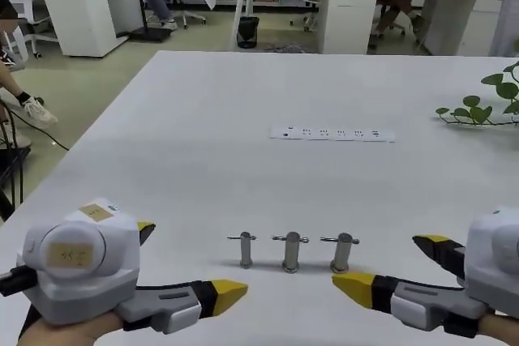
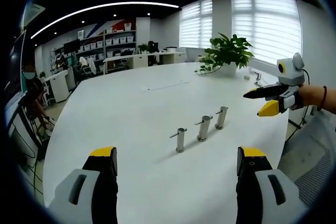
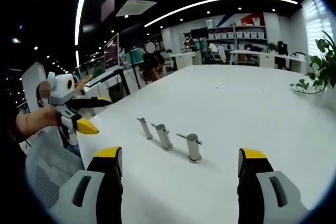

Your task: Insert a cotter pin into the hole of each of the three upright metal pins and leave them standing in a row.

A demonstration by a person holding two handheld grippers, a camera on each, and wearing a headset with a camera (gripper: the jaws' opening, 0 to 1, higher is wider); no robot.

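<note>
Three stubby, shiny steel pins (image 1: 291,253) stand in a row on the matte white table (image 1: 243,119), a thin cotter pin (image 1: 237,237) through each head, with the yellow-tipped left gripper (image 1: 190,258) and right gripper (image 1: 388,261) flanking that row, both gaping empty.

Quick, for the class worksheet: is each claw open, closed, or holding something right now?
Left claw: open, holding nothing.
Right claw: open, holding nothing.

Nothing legible from where I stand. Two tan stickers (image 1: 69,255) sit on the left gripper (image 1: 186,258) (on its white housing), their faint marks too blurred to read.
</note>
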